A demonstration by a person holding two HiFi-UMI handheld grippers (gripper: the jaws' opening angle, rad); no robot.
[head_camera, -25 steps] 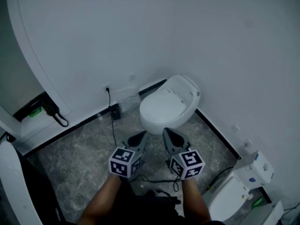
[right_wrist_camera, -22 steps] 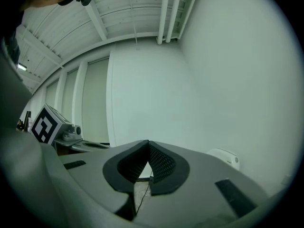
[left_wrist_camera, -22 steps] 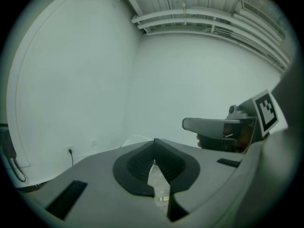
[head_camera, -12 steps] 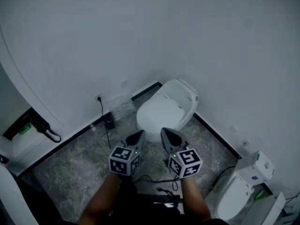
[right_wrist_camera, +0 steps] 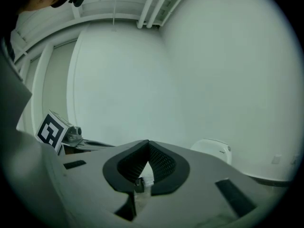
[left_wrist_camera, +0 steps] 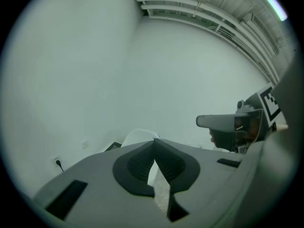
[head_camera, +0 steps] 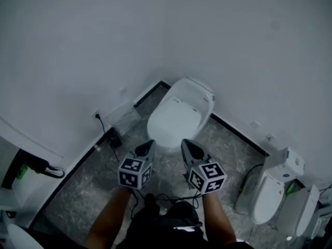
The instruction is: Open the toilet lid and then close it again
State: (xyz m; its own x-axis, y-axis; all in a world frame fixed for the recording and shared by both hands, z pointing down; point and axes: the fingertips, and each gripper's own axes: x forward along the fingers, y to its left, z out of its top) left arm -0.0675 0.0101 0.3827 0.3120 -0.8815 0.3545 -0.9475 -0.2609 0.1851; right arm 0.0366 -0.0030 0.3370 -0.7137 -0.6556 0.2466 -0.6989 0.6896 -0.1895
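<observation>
Toilet lid (head_camera: pixel 176 119), down and shut, with its long axis running from the front edge back to the hinge by the wall. Left gripper (head_camera: pixel 147 145) and right gripper (head_camera: pixel 187 145), jaws pressed together and empty, flank that front edge about equally near; the lid lies ahead and below.

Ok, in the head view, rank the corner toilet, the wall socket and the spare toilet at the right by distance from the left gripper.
From the left gripper:
1. Corner toilet, just ahead of it.
2. Wall socket, off to its left.
3. Spare toilet, far right.
</observation>
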